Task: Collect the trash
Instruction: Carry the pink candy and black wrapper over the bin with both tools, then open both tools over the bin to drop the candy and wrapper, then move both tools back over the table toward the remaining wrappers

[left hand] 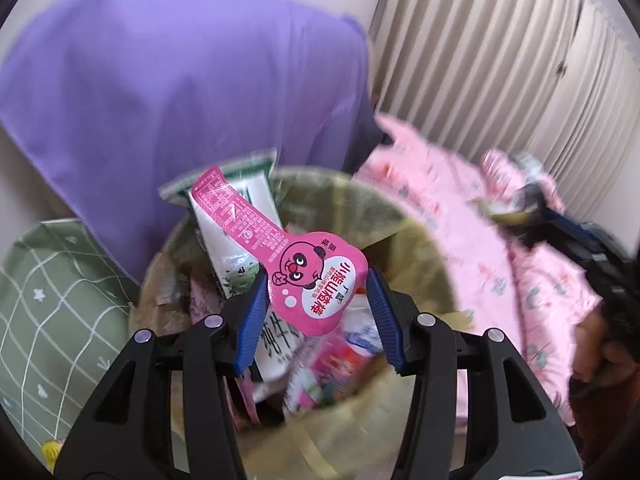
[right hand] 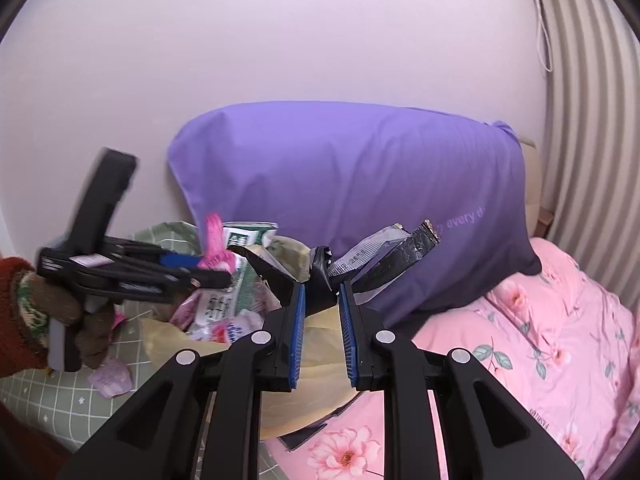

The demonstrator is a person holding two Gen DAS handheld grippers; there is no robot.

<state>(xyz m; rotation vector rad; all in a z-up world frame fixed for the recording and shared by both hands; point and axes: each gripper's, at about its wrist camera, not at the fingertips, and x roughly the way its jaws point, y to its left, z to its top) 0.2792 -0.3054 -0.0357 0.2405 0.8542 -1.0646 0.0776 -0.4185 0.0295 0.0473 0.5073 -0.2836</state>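
Observation:
My left gripper [left hand: 318, 276] hovers over a round bin lined with a yellowish bag [left hand: 404, 220]. It is shut on a pink snack wrapper with a cartoon bear [left hand: 320, 280]. A green-and-white wrapper [left hand: 236, 216] sticks up behind it at the left pad. The bin holds several more wrappers. In the right wrist view, my right gripper [right hand: 322, 287] is shut on a crumpled black-and-silver wrapper [right hand: 384, 256] just right of the bin's bag [right hand: 316, 348]. There the left gripper [right hand: 216, 270] is blurred, with the pink wrapper [right hand: 216, 240] at its tip.
A purple pillow [right hand: 360, 184] leans on the wall behind the bin. A pink floral quilt [right hand: 540, 340] lies to the right and a green grid sheet [left hand: 52, 300] to the left, with a small pink scrap [right hand: 110, 376] on it. A gloved hand [right hand: 28, 312] holds the left gripper. A curtain [left hand: 500, 60] hangs at right.

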